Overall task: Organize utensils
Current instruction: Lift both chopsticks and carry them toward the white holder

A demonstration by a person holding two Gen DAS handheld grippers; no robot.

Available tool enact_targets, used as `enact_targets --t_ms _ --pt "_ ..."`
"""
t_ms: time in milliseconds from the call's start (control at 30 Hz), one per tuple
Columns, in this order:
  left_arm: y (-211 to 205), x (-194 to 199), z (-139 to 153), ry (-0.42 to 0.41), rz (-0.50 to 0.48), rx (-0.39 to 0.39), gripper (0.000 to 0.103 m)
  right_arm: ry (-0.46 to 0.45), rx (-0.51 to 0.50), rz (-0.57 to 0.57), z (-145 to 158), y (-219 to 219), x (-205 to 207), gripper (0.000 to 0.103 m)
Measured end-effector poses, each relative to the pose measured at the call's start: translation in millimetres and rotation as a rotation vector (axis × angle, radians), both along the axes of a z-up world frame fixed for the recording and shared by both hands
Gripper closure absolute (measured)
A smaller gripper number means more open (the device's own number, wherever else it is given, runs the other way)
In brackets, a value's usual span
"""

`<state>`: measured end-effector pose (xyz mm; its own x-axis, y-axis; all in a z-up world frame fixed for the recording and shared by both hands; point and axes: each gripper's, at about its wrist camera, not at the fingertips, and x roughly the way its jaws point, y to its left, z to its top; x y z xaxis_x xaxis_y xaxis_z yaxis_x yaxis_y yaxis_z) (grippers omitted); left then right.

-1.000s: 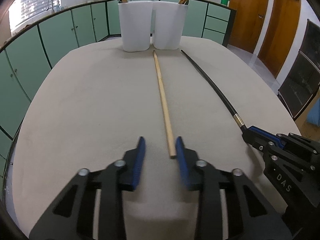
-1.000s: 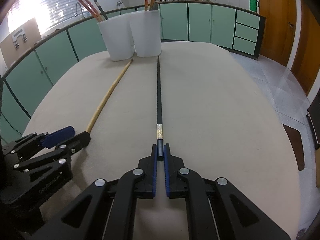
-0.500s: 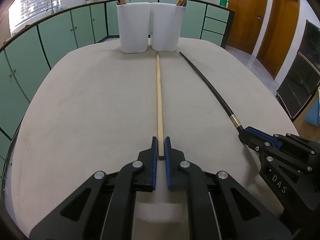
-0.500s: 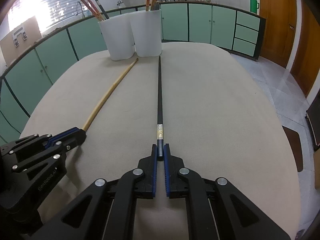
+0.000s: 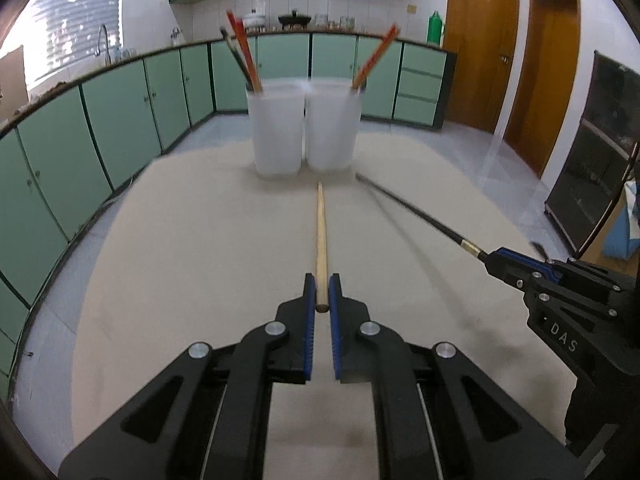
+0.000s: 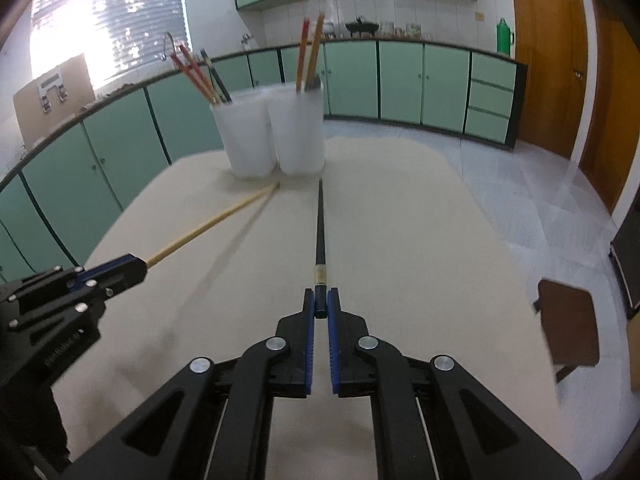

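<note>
My left gripper (image 5: pixel 322 292) is shut on the near end of a long wooden chopstick (image 5: pixel 321 228) and holds it above the table, tip pointing at two white holders. My right gripper (image 6: pixel 320 304) is shut on the near end of a black chopstick (image 6: pixel 320 220), also lifted, tip toward the holders. The left white holder (image 5: pixel 276 132) has red and dark chopsticks in it; the right white holder (image 5: pixel 332 128) has orange ones. Each gripper shows in the other's view: the right gripper (image 5: pixel 516 264) and the left gripper (image 6: pixel 116 270).
The beige table (image 5: pixel 200 240) has rounded edges, with floor beyond on both sides. Green cabinets (image 5: pixel 120 120) ring the room. A brown stool (image 6: pixel 568 320) stands to the right of the table.
The left gripper closed on the wooden chopstick's end. Both grippers have since lifted their chopsticks off the table and the views have tilted up.
</note>
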<state>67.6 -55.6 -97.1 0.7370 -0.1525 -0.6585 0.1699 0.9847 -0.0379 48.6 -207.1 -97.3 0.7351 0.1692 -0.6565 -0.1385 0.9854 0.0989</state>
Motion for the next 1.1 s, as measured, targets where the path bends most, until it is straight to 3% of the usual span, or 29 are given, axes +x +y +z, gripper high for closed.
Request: enact_targets --t_ms 500,1100 --pt "6 7 87 -0.202 -0.032 -0.032 0.097 -0.162 -0.024 0.052 82 2 20 0.097" --pt "17 51 136 -0.264 -0.090 -0.087 0.097 -0.224 0.034 0.204 167 22 86 0.097"
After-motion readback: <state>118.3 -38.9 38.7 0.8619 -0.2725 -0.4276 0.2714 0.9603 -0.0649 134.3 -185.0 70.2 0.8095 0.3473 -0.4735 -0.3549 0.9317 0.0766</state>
